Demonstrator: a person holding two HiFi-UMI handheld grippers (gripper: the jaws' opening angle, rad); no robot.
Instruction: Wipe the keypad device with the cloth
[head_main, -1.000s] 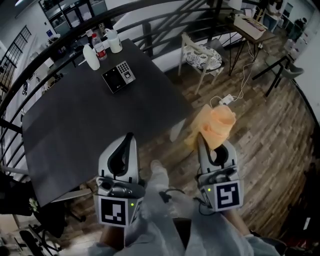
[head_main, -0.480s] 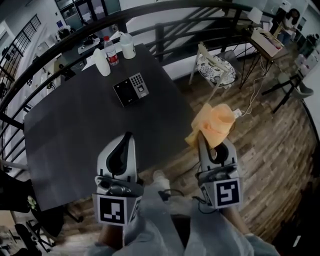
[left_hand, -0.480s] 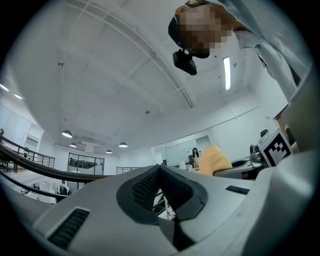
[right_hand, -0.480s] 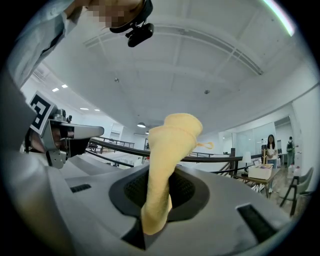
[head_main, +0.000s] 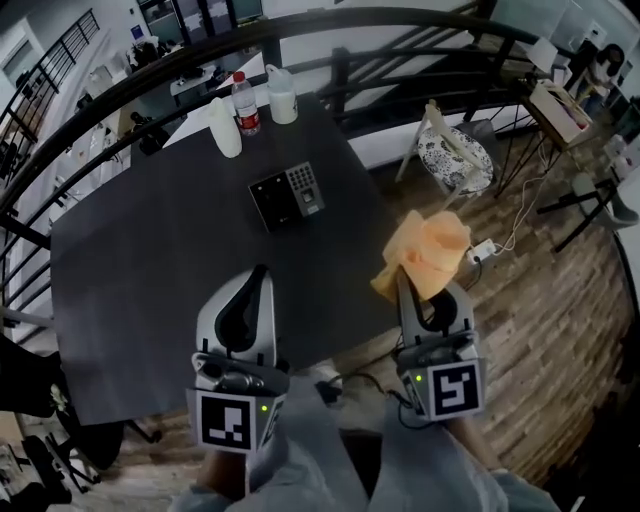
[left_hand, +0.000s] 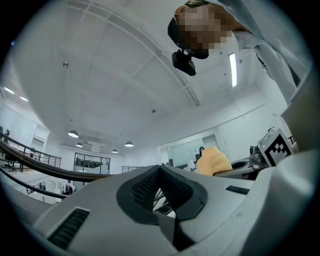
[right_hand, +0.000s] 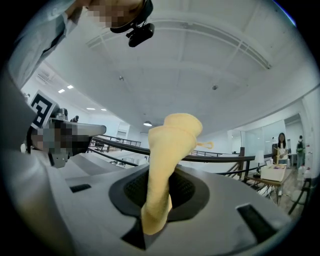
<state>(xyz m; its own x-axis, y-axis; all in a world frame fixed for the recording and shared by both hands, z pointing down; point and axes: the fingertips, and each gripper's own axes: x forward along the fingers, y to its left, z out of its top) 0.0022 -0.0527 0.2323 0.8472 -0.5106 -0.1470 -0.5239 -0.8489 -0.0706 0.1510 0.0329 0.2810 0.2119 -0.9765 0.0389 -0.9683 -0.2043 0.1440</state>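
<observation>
The keypad device (head_main: 288, 196), a black slab with a small keypad at its right, lies flat on the dark table (head_main: 150, 270) toward the far side. My right gripper (head_main: 408, 274) is shut on an orange cloth (head_main: 428, 252), which bunches up above its jaws (right_hand: 170, 150); it hangs over the wooden floor just off the table's right edge. My left gripper (head_main: 260, 272) is shut with nothing between its jaws and hovers over the table's near part. Both gripper views point upward at the ceiling. The cloth (left_hand: 214, 161) also shows in the left gripper view.
A white bottle (head_main: 224, 126), a red-labelled bottle (head_main: 246, 105) and a white jug (head_main: 283, 95) stand at the table's far edge. A dark railing (head_main: 330, 30) curves behind. A white chair (head_main: 455, 150) stands to the right, with cables (head_main: 490, 245) on the floor.
The view has shifted: the table and keypad device have slid right and nearer in the head view. Both grippers hold the same pose, the cloth still gripped.
</observation>
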